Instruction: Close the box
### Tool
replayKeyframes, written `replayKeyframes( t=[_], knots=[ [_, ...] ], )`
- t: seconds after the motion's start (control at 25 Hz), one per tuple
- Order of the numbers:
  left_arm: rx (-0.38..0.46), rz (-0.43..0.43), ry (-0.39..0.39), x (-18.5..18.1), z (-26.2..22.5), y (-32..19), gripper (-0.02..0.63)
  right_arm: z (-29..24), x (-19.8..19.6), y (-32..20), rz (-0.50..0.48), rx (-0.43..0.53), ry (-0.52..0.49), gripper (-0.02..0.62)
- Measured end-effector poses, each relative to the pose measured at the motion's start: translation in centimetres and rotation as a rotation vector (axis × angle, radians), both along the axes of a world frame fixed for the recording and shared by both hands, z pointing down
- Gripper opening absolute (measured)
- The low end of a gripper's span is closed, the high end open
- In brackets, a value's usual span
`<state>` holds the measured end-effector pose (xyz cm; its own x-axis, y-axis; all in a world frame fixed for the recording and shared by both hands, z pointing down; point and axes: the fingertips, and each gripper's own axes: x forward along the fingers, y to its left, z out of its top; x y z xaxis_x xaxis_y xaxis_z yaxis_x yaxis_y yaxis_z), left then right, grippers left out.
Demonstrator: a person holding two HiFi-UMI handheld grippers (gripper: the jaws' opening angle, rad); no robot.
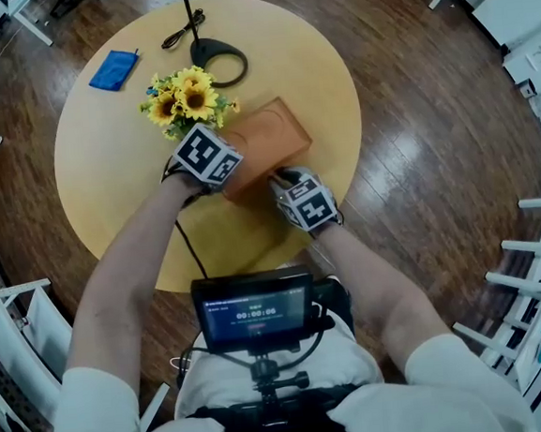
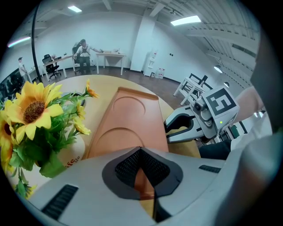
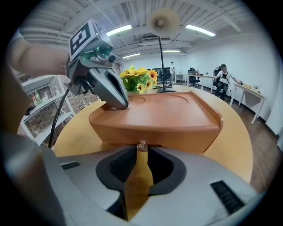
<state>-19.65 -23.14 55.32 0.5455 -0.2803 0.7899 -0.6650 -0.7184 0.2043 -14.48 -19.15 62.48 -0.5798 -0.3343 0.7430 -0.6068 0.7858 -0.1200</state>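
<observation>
We appeared to have the box (image 3: 163, 114) lid down on the tabletop (image 3: 239, 132), left gripper (image 2: 140, 149) shut atop it, right gripper (image 3: 141, 148) shut at its front edge, latching unconfirmed.

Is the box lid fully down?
Shut. In the right gripper view the lid lies flat on the base, with no gap along the front seam.

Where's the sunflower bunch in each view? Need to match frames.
Head view: sunflowers upper left of centre, beside the orange box.
Left gripper view: sunflowers far left, beside the orange box.
Right gripper view: sunflowers upper centre, behind the orange box.
Shared landmark: the orange box.
</observation>
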Motion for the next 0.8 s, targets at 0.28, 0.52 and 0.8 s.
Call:
replayKeyframes(
  t=[0.28, 0.52, 0.8],
  knots=[
    [0.124, -0.109, 0.03, -0.4, -1.9, -1.1, 0.0, -0.8, 2.7, 0.9, -0.023, -0.015, 0.019, 0.117],
    [0.189, -0.285, 0.083, -0.3, -4.1, 0.2, 0.0, -2.4, 5.2, 1.8, -0.042, -0.022, 0.022, 0.117],
    [0.228, -0.603, 0.169, -0.9, -4.4, 4.3, 0.0, -4.9, 7.3, 1.9, -0.119, -0.003, -0.009, 0.118]
  ],
)
